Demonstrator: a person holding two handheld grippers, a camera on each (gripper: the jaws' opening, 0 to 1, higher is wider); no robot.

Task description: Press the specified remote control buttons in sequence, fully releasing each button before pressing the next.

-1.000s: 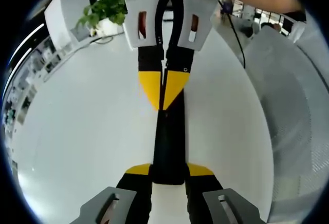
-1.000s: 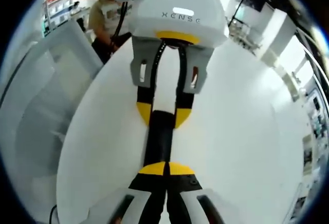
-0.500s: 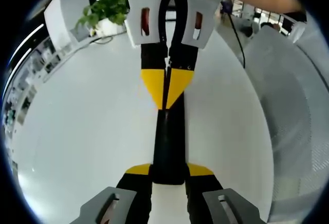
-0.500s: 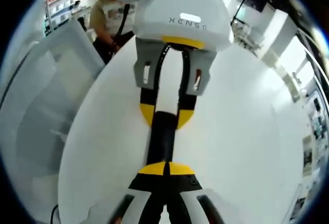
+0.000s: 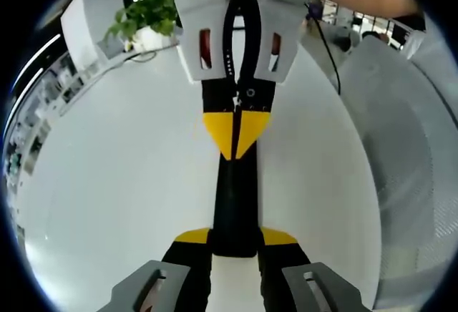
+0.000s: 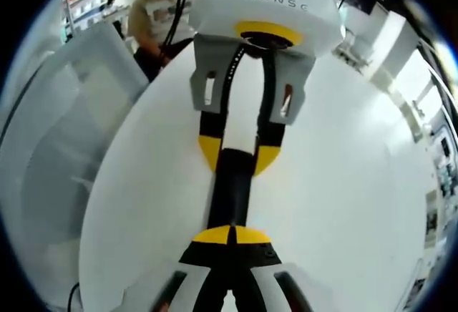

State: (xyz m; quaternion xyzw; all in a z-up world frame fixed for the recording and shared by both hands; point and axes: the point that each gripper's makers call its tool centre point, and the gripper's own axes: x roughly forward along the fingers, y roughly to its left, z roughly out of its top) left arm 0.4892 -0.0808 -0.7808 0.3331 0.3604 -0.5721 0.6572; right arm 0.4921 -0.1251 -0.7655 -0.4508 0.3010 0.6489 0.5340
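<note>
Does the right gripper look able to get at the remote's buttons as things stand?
Probably yes. The right gripper, jaws together, sits over the black remote, which the left gripper clamps at its end. Nothing lies between them.

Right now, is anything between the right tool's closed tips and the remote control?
Nothing visible: the right tool sits directly over the black remote control, which the left tool clamps at its far end on the white table.

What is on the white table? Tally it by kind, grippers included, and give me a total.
Remote control: 1
Grippers: 2 (left gripper, right gripper)
Potted plant: 1
Total: 4
</note>
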